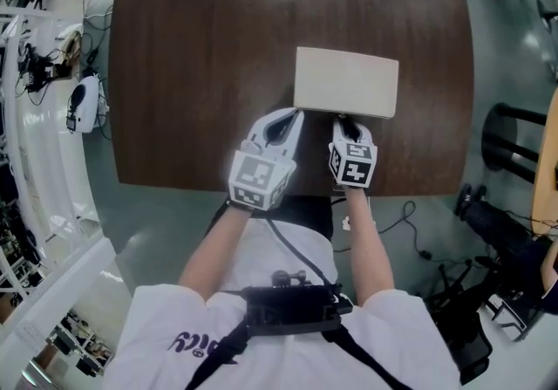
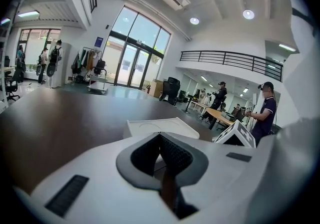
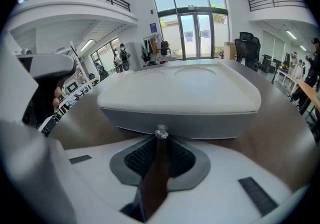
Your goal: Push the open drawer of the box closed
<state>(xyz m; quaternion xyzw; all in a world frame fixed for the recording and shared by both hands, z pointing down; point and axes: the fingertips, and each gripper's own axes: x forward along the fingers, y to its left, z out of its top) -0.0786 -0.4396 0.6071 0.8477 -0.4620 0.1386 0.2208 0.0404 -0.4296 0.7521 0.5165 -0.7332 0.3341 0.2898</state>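
Note:
A white box (image 1: 346, 80) lies on the dark brown table (image 1: 192, 74), near its front edge. In the right gripper view its grey drawer front (image 3: 200, 127) looks flush with the body, and a small clear knob (image 3: 161, 132) sticks out. My right gripper (image 1: 343, 123) is shut, its tips right against that knob (image 3: 160, 139). My left gripper (image 1: 294, 116) is shut too, empty, at the box's front left corner. In the left gripper view the box (image 2: 155, 129) shows just beyond the closed tips (image 2: 160, 136).
An office chair (image 1: 510, 244) and cables on the floor are at the right. White shelving (image 1: 35, 118) with equipment stands at the left. The person's body is close against the table's front edge.

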